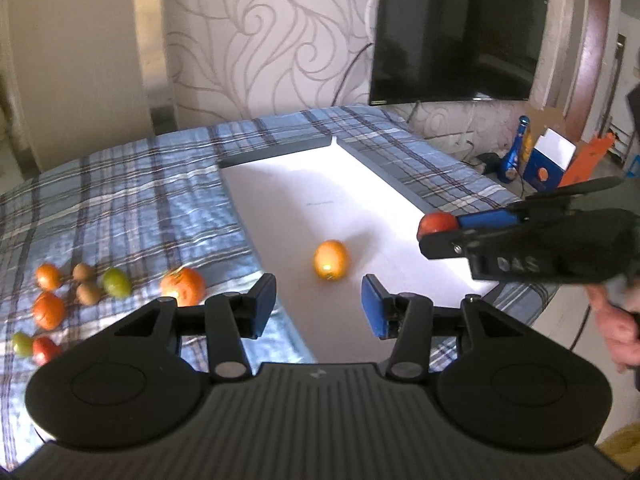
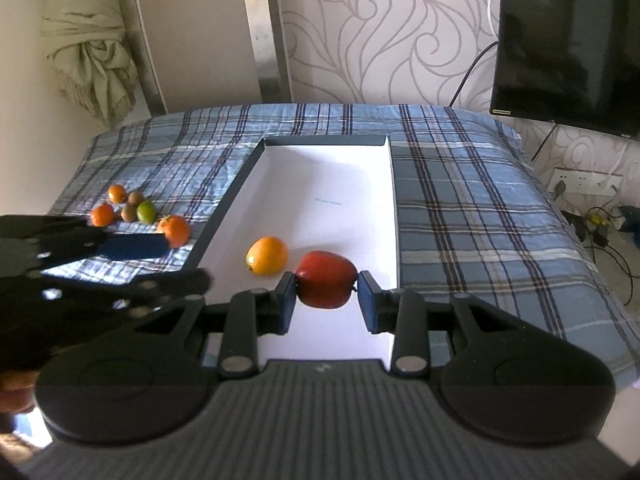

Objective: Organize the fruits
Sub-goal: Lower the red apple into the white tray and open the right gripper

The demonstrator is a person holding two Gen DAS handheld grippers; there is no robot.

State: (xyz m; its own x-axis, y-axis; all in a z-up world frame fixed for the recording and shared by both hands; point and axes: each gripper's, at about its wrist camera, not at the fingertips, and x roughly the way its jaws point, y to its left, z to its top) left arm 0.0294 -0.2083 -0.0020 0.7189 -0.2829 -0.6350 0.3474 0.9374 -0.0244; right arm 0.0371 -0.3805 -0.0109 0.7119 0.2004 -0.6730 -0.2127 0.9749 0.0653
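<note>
A shallow white tray (image 2: 332,168) with dark walls lies on the plaid cloth; it also shows in the left wrist view (image 1: 280,184). An orange-yellow fruit (image 2: 267,255) (image 1: 330,259) lies in its near part. My right gripper (image 2: 326,298) is shut on a red apple (image 2: 326,279) just above the tray's near end; the apple shows at its tip in the left wrist view (image 1: 438,224). My left gripper (image 1: 318,306) is open and empty over the tray's left edge. Several oranges, kiwis and green fruits (image 2: 136,212) (image 1: 116,282) lie left of the tray.
The plaid cloth (image 2: 460,208) covers the table. A black TV (image 2: 568,40) hangs on the patterned wall. A blue bottle and boxes (image 1: 536,156) stand on the floor to the right. A tied curtain (image 2: 92,56) hangs at the back left.
</note>
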